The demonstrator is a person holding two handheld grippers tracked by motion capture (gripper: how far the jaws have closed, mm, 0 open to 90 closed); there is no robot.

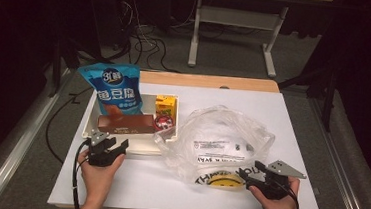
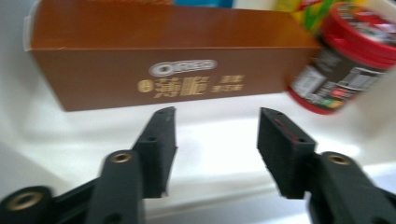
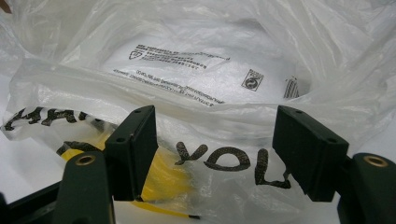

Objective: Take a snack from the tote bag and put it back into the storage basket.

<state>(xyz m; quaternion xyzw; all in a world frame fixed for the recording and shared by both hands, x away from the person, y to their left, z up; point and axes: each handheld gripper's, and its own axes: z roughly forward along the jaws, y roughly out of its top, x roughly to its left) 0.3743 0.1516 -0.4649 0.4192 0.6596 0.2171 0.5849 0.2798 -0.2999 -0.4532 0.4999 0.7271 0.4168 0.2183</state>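
The left claw (image 1: 120, 147) stands spread with nothing between its jaws, at the near edge of the white tray (image 1: 90, 122) on the left half of the surface (image 1: 293, 118). The left gripper view resolves what the high view cannot: gold lettering on the glossy brown cardboard box (image 2: 163, 70), lying lengthwise just beyond the jaws, and a tilted round tub (image 2: 348, 63) with a red lid beside the box's end. Behind them in the tray stand a blue snack pouch (image 1: 113, 91) and a yellow carton (image 1: 165, 106). The right claw (image 1: 251, 171) is spread, at the near rim of the crinkled clear plastic bag (image 1: 225, 143); whether its jaws touch the film cannot be told. The right gripper view shows the bag's black print and yellow patch.
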